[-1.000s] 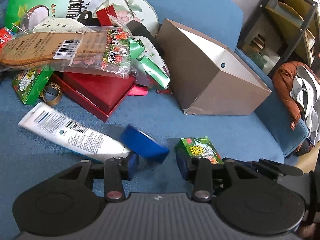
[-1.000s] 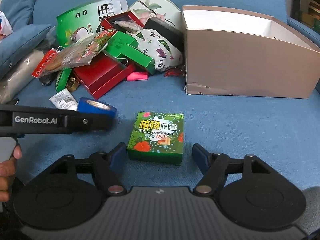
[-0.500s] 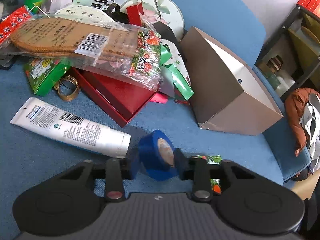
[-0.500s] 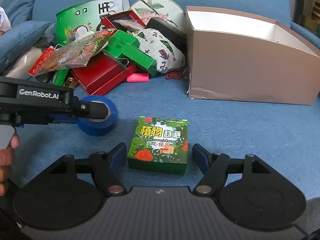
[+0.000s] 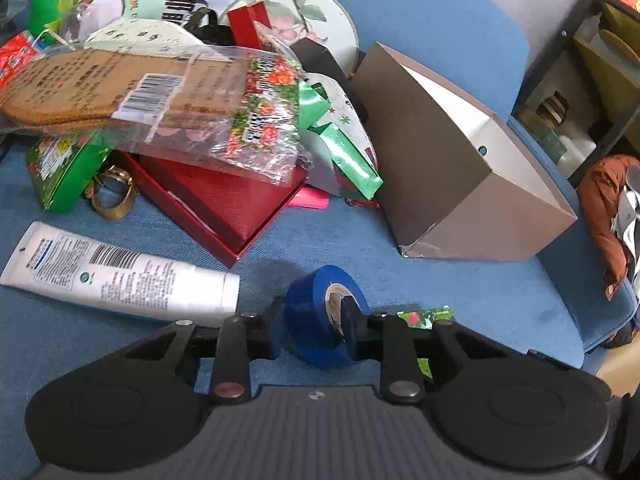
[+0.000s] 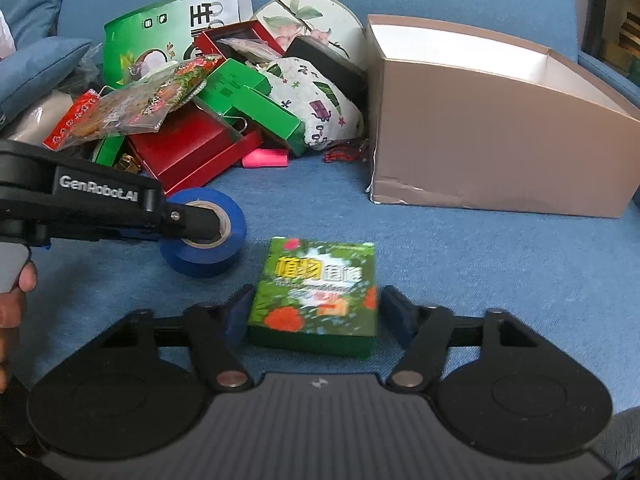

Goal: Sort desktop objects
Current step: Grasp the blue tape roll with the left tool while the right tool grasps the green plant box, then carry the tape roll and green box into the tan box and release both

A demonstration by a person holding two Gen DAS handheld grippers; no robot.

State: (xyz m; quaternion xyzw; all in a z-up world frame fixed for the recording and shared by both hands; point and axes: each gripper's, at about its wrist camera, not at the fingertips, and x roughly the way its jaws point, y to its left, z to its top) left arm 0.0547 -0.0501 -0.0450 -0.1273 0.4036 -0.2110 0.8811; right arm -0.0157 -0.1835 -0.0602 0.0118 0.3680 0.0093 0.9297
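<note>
My left gripper [image 5: 314,322] is shut on a blue tape roll [image 5: 310,320] and holds it on edge just above the blue couch seat. The roll also shows in the right wrist view [image 6: 208,252], with one left finger against its core. My right gripper [image 6: 314,308] is open around a green printed box [image 6: 316,296] that lies flat on the seat between its fingers. A tan open-topped cardboard box [image 5: 460,184] stands to the right, and shows in the right wrist view [image 6: 496,136].
A heap of items lies at the back left: a red box [image 5: 224,204], a white tube [image 5: 120,272], a bagged insole [image 5: 120,96], green packs, a round floral tin [image 6: 308,20]. A shelf [image 5: 592,60] and clothes stand off the couch's right edge.
My left gripper closed on the blue tape roll and lifted it off the seat, turning it on edge. My right gripper moved forward so the green box sits deeper between its open fingers.
</note>
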